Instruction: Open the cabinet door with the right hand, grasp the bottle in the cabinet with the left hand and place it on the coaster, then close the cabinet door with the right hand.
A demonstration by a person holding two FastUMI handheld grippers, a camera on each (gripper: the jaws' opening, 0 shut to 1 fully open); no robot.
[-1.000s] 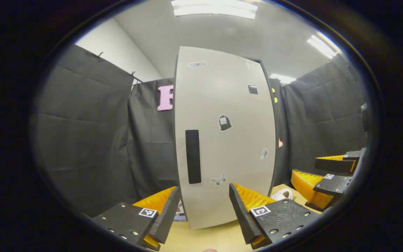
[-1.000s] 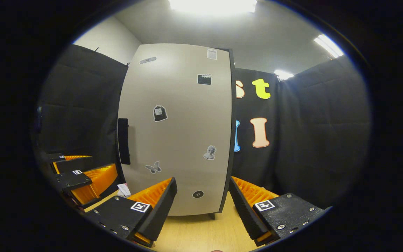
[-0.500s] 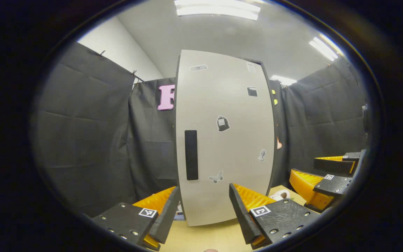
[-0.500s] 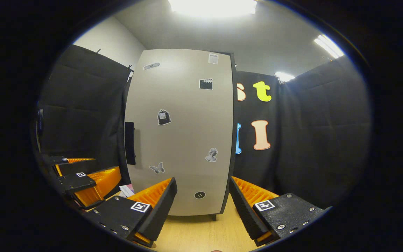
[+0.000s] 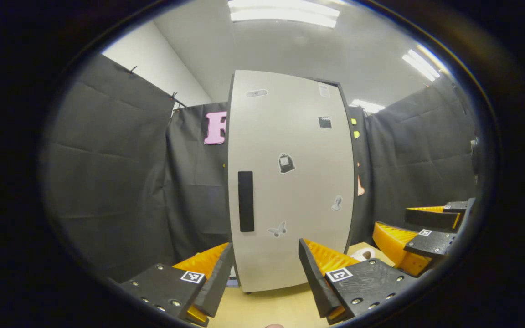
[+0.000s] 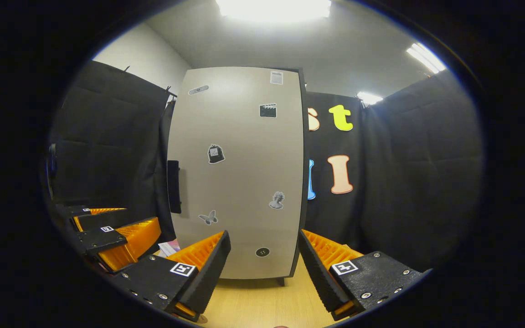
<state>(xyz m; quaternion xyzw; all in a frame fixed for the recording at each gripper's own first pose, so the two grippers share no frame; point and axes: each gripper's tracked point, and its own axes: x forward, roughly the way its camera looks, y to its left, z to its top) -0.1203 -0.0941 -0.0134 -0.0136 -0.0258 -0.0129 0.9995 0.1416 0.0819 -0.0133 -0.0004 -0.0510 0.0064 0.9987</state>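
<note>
A tall grey cabinet (image 5: pixel 290 182) stands straight ahead on the wooden table, its door shut and dotted with small stickers. The black vertical handle (image 5: pixel 245 201) runs along the door's left edge, also seen as the handle (image 6: pixel 173 187) in the right gripper view. The shut door hides whatever is inside. My left gripper (image 5: pixel 266 253) is open and empty, a short way in front of the door. My right gripper (image 6: pixel 264 243) is open and empty too, facing the door's right half. Each gripper appears off to the side in the other's view: right gripper (image 5: pixel 419 230), left gripper (image 6: pixel 112 228).
A small white object (image 5: pixel 363 253) lies on the table by the cabinet's right foot. Something pink and white (image 6: pixel 169 247) lies near the cabinet's left foot. Light wooden tabletop (image 6: pixel 262 303) stretches in front of the cabinet. Black cloth walls close in on all sides.
Both grippers have drawn back slightly from the cabinet, so it looks smaller now. The door has stayed shut and both grippers have stayed open.
</note>
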